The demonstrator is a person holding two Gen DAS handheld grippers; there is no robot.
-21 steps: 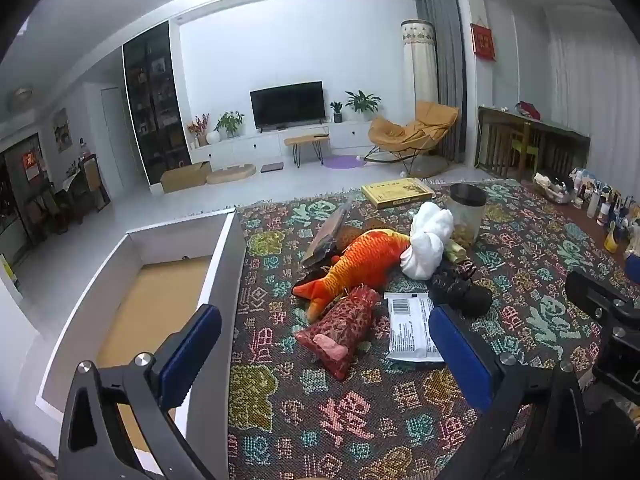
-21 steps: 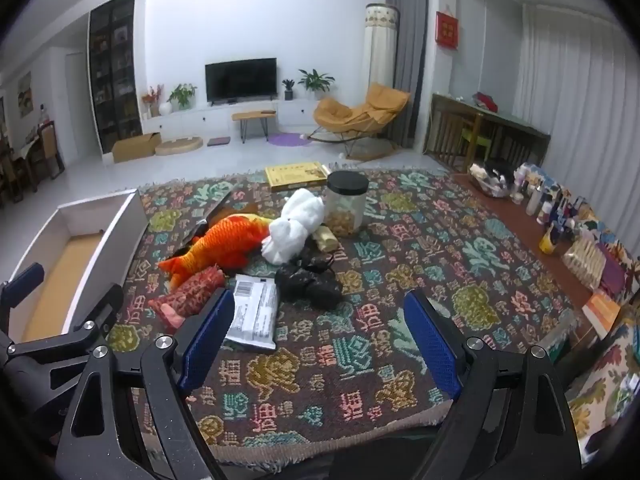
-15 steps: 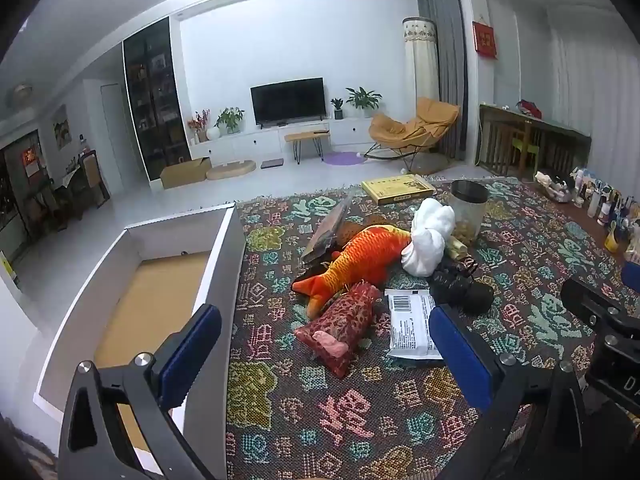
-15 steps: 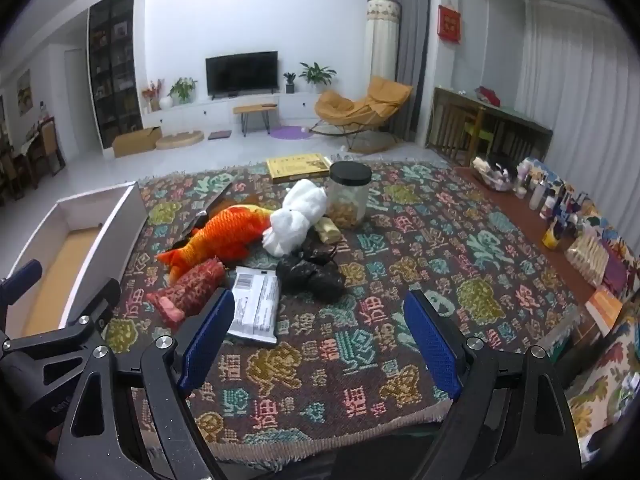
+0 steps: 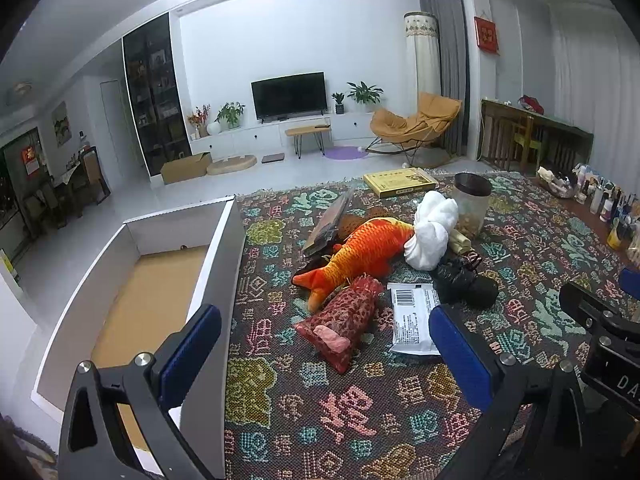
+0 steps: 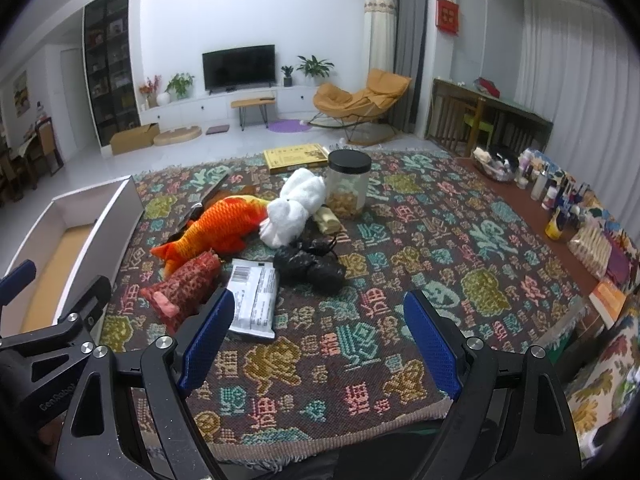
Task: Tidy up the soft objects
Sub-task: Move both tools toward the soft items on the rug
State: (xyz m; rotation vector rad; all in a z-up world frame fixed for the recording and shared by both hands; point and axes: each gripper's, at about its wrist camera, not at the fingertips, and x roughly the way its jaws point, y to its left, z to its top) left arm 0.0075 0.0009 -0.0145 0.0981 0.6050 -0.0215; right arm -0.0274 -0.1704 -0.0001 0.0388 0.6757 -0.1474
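One plush fish (image 5: 360,254), one jar (image 5: 472,210)

A bright living room with white walls (image 6: 168,20) and a pale glossy floor (image 6: 100,156). A black television (image 6: 239,67) hangs above a long white cabinet (image 6: 200,108), with potted plants (image 6: 314,66) on it. A small wooden bench (image 6: 253,105) stands in front, near a round purple mat (image 6: 289,125). An orange rocking chair (image 6: 362,98) sits beside grey curtains (image 6: 404,32). A dark glass-fronted bookcase (image 6: 108,64) fills the left corner. A cardboard box (image 6: 134,139) lies on the floor.

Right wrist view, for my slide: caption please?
Open right gripper hovers before orange fish plush and white plush.
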